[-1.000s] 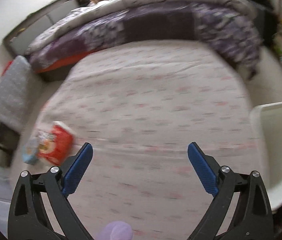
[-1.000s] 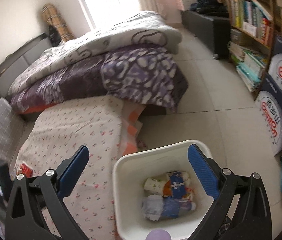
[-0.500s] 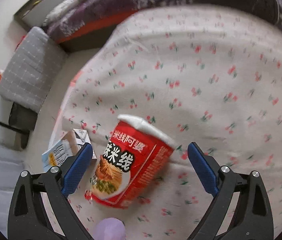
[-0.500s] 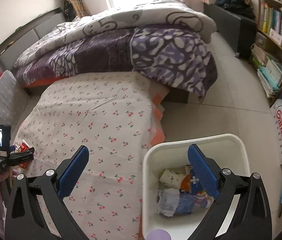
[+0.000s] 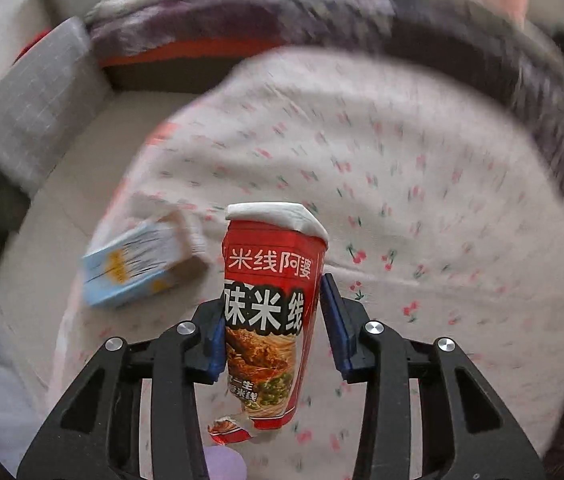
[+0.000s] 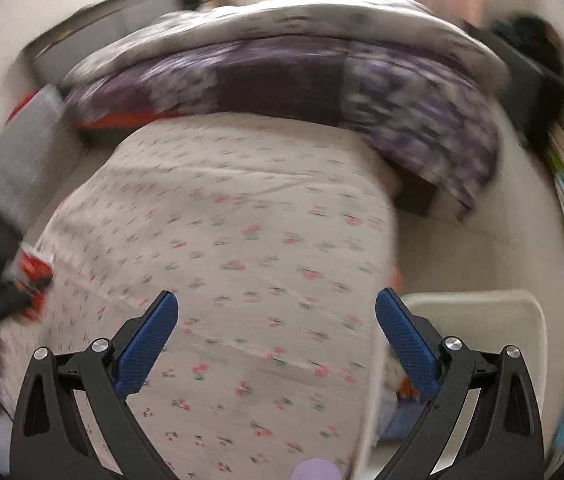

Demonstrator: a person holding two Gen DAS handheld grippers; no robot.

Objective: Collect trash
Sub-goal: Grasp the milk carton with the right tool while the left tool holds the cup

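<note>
Your left gripper (image 5: 271, 322) has just been closing its jaws, and its blue pads now clamp the red paper noodle cup (image 5: 271, 308), above the cherry-print cloth (image 5: 422, 184), beside a light-blue carton (image 5: 141, 264). Your right gripper (image 6: 277, 336) hangs wide and empty over the cloth, the white plastic bin (image 6: 482, 320) on its right.

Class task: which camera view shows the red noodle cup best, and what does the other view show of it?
Left wrist view: the red noodle cup fills the centre, label readable. Right wrist view shows only a blurred red patch at the left edge.
</note>
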